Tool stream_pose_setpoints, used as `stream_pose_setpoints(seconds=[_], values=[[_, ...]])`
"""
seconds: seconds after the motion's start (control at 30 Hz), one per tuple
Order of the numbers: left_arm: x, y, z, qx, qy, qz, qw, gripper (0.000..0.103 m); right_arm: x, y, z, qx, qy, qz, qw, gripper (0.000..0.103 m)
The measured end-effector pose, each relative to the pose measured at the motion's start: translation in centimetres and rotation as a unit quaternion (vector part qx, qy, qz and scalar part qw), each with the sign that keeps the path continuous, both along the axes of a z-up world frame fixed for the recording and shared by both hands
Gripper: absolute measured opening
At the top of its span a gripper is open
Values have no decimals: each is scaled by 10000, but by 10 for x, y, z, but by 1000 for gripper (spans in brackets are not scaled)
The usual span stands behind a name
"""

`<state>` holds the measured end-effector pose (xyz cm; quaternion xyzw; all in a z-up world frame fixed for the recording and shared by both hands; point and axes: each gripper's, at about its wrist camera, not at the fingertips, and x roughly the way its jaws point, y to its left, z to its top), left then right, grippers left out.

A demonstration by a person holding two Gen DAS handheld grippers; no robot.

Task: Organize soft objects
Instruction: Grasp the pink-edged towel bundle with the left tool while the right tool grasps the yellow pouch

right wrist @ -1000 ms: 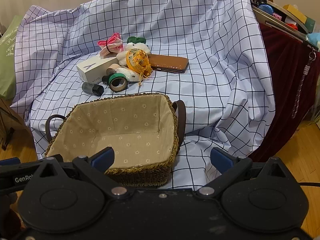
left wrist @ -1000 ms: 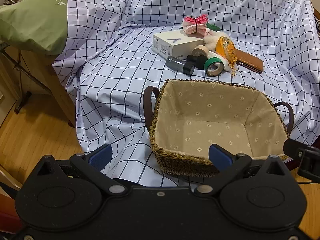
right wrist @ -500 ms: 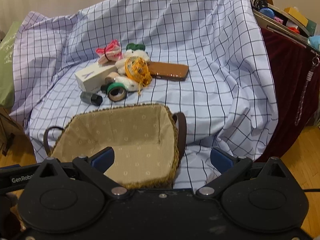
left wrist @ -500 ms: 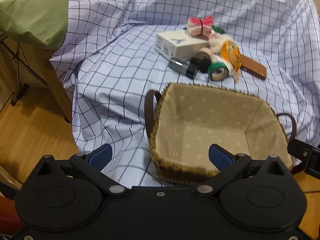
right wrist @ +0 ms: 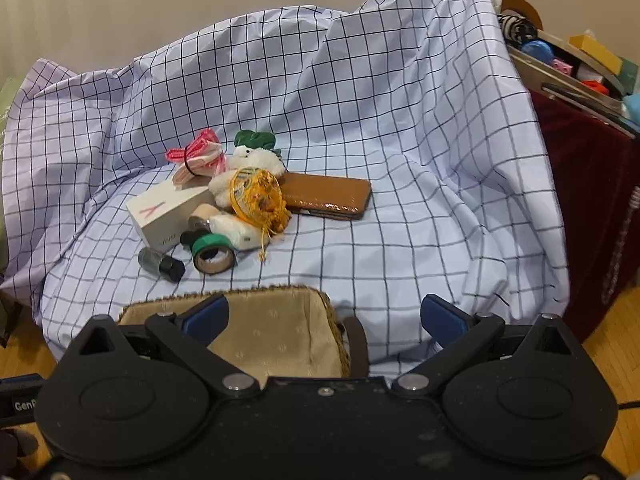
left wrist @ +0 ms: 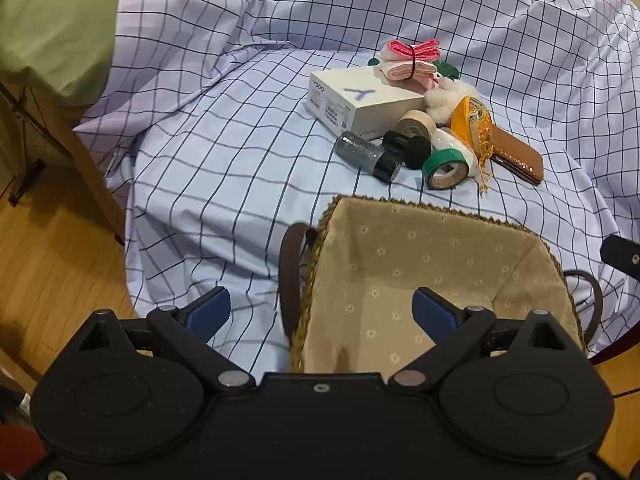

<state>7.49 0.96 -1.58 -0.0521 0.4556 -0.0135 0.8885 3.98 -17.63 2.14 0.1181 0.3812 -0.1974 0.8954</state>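
A woven basket with beige flowered lining sits on the checked sheet, nothing in it. Behind it lies a pile: a pink fabric bundle, a white plush toy, an orange tasselled pouch and a green scrunchie. My left gripper hangs over the basket's near left corner. Its jaws are closing with nothing gripped between them. My right gripper stands open above the basket's right side, holding nothing.
Hard items share the pile: a white box, a brown leather case, a green tape roll, a black-capped bottle. A green pillow lies far left. A cluttered tray tops a dark red cloth at right.
Both grippers moved forward toward the pile, so the basket slid lower in both views and the pile looks nearer. The left jaws narrowed slightly.
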Motion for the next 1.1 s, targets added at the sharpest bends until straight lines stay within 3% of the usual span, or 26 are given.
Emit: stream_pose_setpoints(seconds=[0.27,0.47,0.73,1.1], values=[[44,-4,11,7,-169,-203,9997,93,51,-9,-6,73,60,149,9998,102],[89,-13,22,85,-524,-356,9980,91,96,-18,-14,103,38,137,9998,102],[152,-25,36,36,-616,-486,9969,92,153,-28,-25,128,-113,255,9995,102],[225,-55,52,43,-936,-624,9936,99,206,-35,-65,154,181,321,9992,102]])
